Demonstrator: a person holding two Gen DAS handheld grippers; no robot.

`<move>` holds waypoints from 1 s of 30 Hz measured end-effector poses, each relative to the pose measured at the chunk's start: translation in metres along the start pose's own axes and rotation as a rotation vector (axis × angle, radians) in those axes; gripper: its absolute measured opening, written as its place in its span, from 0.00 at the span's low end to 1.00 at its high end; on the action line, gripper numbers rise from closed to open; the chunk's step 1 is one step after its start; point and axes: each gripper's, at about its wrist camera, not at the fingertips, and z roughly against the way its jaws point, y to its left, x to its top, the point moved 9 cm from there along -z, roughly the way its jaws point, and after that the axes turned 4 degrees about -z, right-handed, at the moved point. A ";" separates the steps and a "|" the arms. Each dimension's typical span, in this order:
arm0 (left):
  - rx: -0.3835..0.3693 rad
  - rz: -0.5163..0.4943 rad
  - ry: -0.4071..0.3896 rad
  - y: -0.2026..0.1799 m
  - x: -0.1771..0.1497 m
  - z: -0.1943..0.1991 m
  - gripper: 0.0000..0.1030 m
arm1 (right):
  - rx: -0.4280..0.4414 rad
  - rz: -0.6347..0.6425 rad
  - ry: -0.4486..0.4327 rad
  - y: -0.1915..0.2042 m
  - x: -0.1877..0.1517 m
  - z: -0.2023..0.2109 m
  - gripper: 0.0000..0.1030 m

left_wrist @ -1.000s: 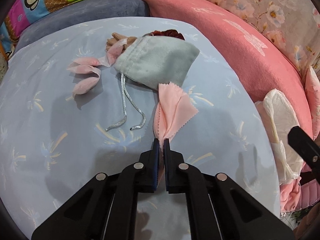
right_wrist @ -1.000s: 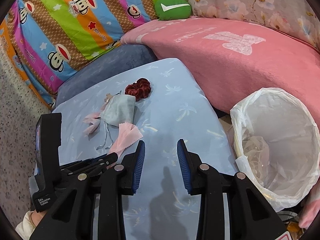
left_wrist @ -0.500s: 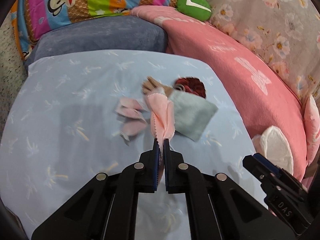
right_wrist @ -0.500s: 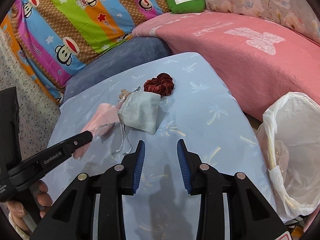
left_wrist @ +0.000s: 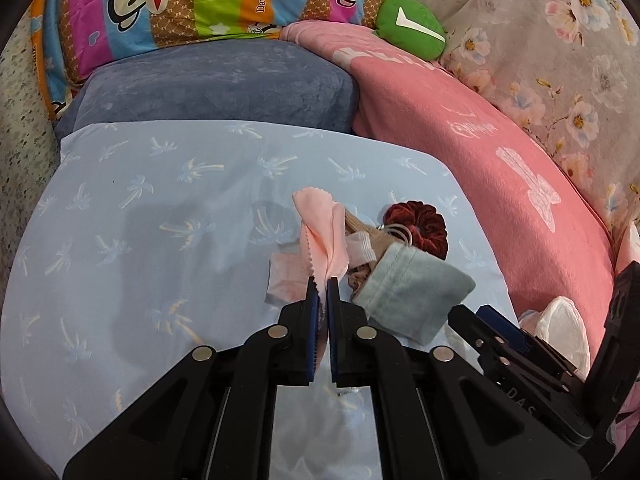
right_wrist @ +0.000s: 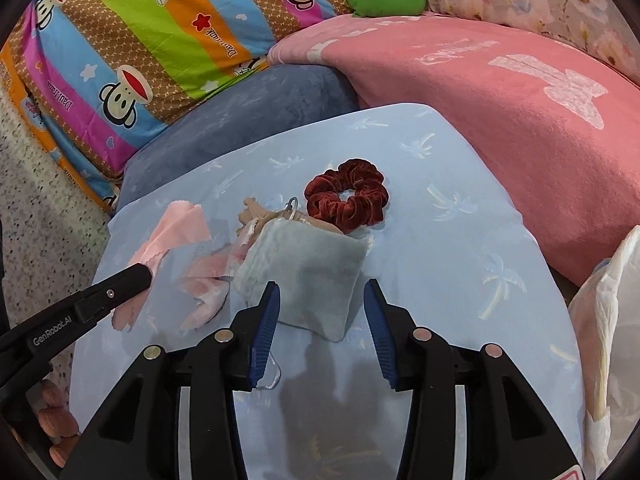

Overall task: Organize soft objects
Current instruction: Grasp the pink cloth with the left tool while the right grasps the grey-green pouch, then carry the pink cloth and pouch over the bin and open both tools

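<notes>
Between left tool [left_wrist: 322,280] tips: pink cloth [left_wrist: 325,227]

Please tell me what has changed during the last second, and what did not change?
The left gripper, clamped throughout on the pink cloth, lifted it off the blue sheet and carried it left of the grey pouch. The right gripper moved up to the pouch, open. Pouch and red scrunchie stayed put.

Bright, even light; soft shadows on the blue sheet [left_wrist: 120,220]; fisheye-bent, dark-cornered edges, perhaps slightly blurred.
</notes>
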 end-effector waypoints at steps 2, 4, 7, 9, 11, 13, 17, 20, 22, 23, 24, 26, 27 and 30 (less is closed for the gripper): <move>-0.004 -0.005 -0.004 -0.002 0.003 -0.001 0.04 | -0.008 -0.011 -0.001 -0.001 0.004 -0.007 0.50; -0.011 -0.005 -0.003 -0.003 0.006 -0.003 0.04 | -0.013 -0.016 0.014 -0.003 0.004 -0.016 0.50; -0.019 -0.009 -0.007 -0.004 0.008 -0.003 0.04 | -0.014 -0.019 0.026 -0.003 0.003 -0.024 0.42; -0.022 -0.013 -0.005 -0.005 0.006 -0.003 0.04 | -0.011 -0.017 0.045 -0.002 -0.002 -0.027 0.21; -0.027 -0.014 -0.002 -0.006 0.004 -0.003 0.04 | -0.007 -0.012 0.051 -0.001 -0.006 -0.026 0.08; -0.025 -0.017 0.006 -0.007 0.000 -0.004 0.04 | 0.001 -0.012 0.042 0.000 -0.009 -0.019 0.04; -0.029 -0.025 0.017 -0.014 -0.008 -0.003 0.04 | 0.032 -0.014 0.026 0.002 -0.017 0.001 0.03; -0.037 -0.030 0.021 -0.020 -0.012 0.000 0.04 | 0.055 -0.009 0.008 0.005 -0.019 0.020 0.03; -0.045 -0.036 0.019 -0.027 -0.014 0.003 0.04 | 0.061 -0.002 -0.015 0.005 -0.019 0.034 0.03; -0.046 -0.038 0.018 -0.030 -0.015 0.004 0.04 | 0.062 -0.002 -0.027 0.004 -0.019 0.041 0.03; -0.049 -0.040 0.018 -0.032 -0.016 0.006 0.04 | 0.066 -0.004 -0.036 0.004 -0.019 0.047 0.03; -0.056 -0.043 0.016 -0.041 -0.018 0.009 0.04 | 0.072 -0.011 -0.058 0.001 -0.016 0.061 0.03; -0.060 -0.049 0.014 -0.045 -0.018 0.012 0.04 | 0.070 -0.012 -0.072 -0.001 -0.014 0.069 0.03; -0.067 -0.070 0.005 -0.060 -0.019 0.018 0.04 | 0.059 -0.012 -0.110 -0.009 -0.008 0.090 0.03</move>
